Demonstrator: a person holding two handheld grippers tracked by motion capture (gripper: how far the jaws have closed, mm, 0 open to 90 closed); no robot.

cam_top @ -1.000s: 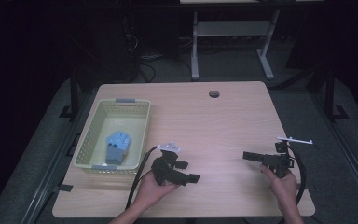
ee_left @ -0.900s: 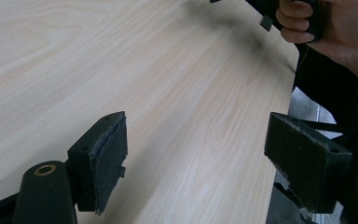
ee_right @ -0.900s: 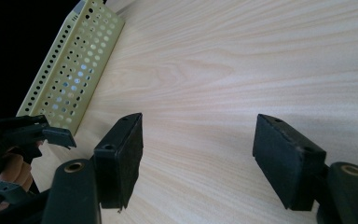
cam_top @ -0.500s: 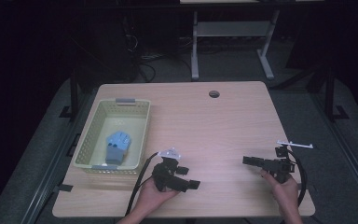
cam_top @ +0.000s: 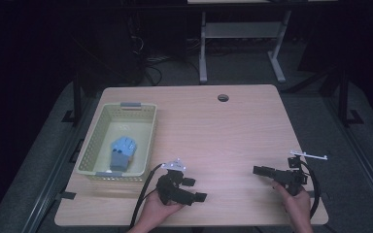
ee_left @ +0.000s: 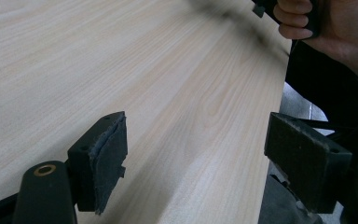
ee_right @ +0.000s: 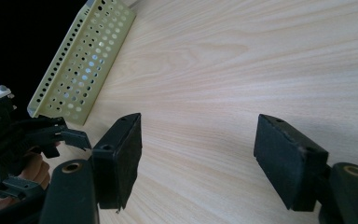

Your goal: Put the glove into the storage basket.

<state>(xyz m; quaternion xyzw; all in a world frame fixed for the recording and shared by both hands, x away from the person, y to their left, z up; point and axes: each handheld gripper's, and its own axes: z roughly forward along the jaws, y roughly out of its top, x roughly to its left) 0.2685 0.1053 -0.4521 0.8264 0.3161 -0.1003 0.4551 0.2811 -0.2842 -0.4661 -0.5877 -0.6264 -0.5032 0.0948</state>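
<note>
Left gripper (cam_top: 194, 190): black, two-jaw, hand-held, low over the near edge of the light wooden table (cam_top: 223, 136). Jaws spread wide, nothing between them but bare wood grain; worn grey padding on one finger (ee_left: 109, 156).

Right gripper (cam_top: 261, 170): black, two-jaw, hand-held, well apart from the left gripper, across the table's near edge. Jaws wide apart and holding nothing; it points toward the left gripper.

Pale yellow-green perforated plastic basket (cam_top: 143, 141): just beyond and outboard of the left gripper, not touching it; in the right gripper view it lies far ahead past the left gripper, side wall (ee_right: 81, 60) showing.

Blue folded cloth item (cam_top: 121, 151): lies inside the basket, toward the end nearer the left gripper.

Person's right hand (ee_left: 326, 25): grips the right gripper's handle, seen ahead of the left gripper's jaws.
</note>
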